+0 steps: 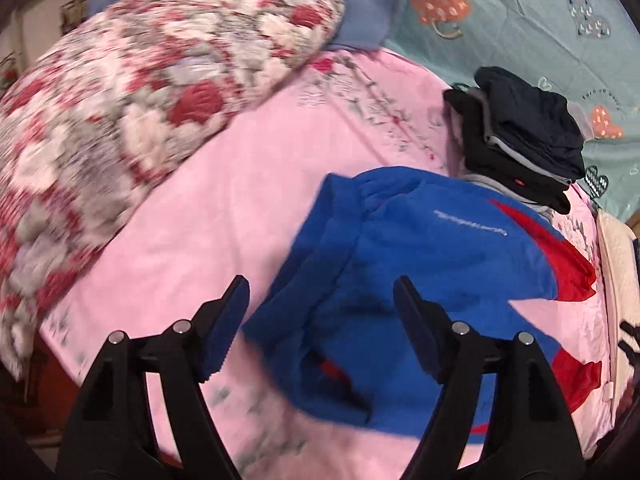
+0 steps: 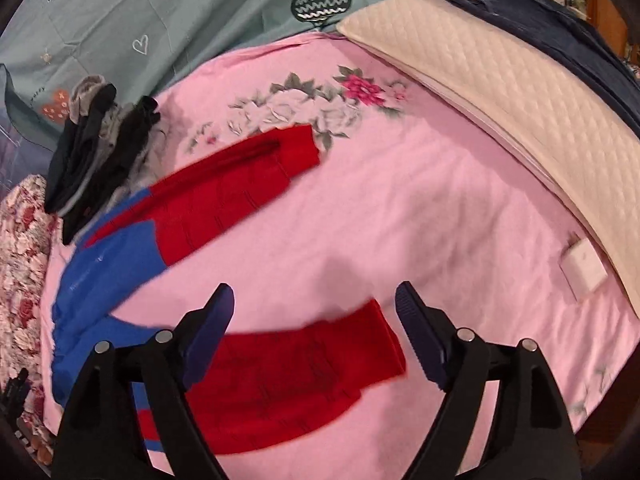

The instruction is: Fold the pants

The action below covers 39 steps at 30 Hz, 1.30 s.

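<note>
Blue pants with red lower legs (image 1: 432, 264) lie spread on a pink bedsheet (image 1: 224, 216). In the left wrist view, my left gripper (image 1: 320, 304) is open above the blue waist end, holding nothing. In the right wrist view the pants (image 2: 116, 264) stretch from the left, with the two red legs apart: the far leg (image 2: 240, 184) and the near leg (image 2: 304, 368). My right gripper (image 2: 314, 312) is open and empty just above the near red leg's cuff.
A stack of dark folded clothes (image 1: 524, 132) sits beyond the pants, also in the right wrist view (image 2: 96, 152). A floral quilt (image 1: 132, 92) lies at left. A cream quilted pillow (image 2: 504, 92) and a small white box (image 2: 584, 268) lie at right.
</note>
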Tool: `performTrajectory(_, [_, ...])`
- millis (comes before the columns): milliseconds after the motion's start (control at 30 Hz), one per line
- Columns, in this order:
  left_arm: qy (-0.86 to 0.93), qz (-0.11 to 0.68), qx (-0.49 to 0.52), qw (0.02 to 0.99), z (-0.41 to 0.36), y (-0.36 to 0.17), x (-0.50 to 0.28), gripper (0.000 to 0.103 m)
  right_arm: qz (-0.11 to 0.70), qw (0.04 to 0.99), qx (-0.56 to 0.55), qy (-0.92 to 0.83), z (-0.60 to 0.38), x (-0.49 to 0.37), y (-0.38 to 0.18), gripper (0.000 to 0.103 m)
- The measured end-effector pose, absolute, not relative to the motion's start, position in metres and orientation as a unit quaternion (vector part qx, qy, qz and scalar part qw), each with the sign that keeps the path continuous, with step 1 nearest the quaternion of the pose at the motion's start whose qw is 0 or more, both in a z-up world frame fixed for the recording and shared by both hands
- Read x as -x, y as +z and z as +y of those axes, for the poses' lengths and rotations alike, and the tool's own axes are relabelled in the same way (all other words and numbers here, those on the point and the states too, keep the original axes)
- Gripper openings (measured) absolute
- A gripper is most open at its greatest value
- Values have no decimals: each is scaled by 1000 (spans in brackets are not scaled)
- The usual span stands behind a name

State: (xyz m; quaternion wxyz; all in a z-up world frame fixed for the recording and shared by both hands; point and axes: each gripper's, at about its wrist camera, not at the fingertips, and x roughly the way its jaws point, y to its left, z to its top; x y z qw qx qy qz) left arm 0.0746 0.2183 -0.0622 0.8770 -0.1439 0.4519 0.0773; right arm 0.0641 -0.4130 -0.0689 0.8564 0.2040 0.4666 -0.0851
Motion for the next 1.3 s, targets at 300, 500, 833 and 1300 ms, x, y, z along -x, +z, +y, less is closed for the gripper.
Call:
performTrajectory(300, [25,543,96,833,179,-130,-195,56,543,787,-287,-54,-433,-216,-127,81])
performTrajectory(500, [59,554,59,828,179,-143,-199,24,554,785,-271,-52,-419,-231,-149,10])
performTrajectory(833, [47,557,63,827,186,-147,-195,18,537,798,-264,-72,-432,-152,-124,10])
performTrajectory(1300, [-46,512,-55,856,203,-78,-232,90,497,837,-225,-46,-409,-77,-92,50])
